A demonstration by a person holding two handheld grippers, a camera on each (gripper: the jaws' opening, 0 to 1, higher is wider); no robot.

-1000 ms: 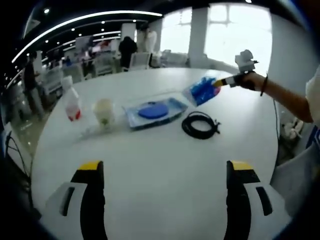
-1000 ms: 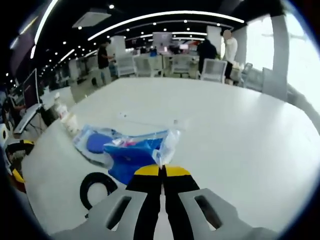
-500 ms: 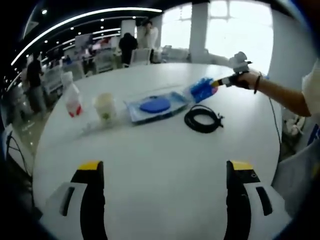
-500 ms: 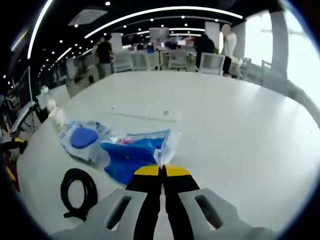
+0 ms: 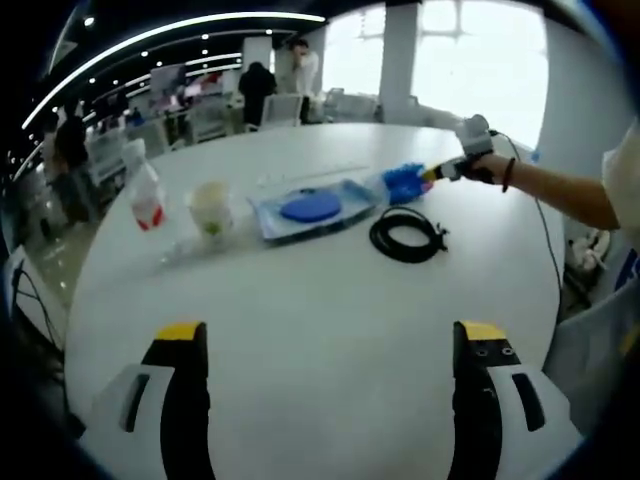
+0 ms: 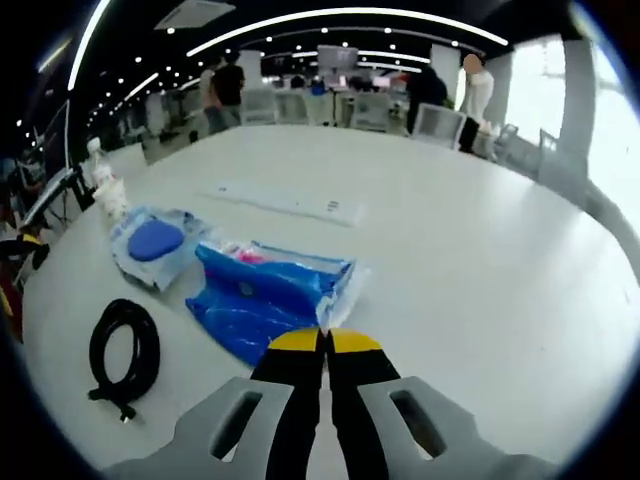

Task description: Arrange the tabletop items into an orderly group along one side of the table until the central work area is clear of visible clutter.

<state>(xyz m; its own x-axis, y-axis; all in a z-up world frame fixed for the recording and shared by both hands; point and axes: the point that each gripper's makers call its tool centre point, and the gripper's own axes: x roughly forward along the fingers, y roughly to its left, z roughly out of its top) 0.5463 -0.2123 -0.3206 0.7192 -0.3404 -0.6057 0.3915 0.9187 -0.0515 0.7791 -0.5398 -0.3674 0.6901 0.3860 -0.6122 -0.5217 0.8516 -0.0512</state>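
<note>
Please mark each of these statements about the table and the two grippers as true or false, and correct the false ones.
1. The right gripper is shut on the blue bag. True.
2. The left gripper is shut on the cable. False: its fingers stand wide apart over bare table.
3. The black cable lies coiled on the table. True.
4. The cup stands between the bottle and the flat packet with a blue disc. True.
5. The cable lies on top of the blue bag. False: they lie apart.

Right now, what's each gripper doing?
Left gripper: open, holding nothing.
Right gripper: closed on an edge of the blue packet.
</note>
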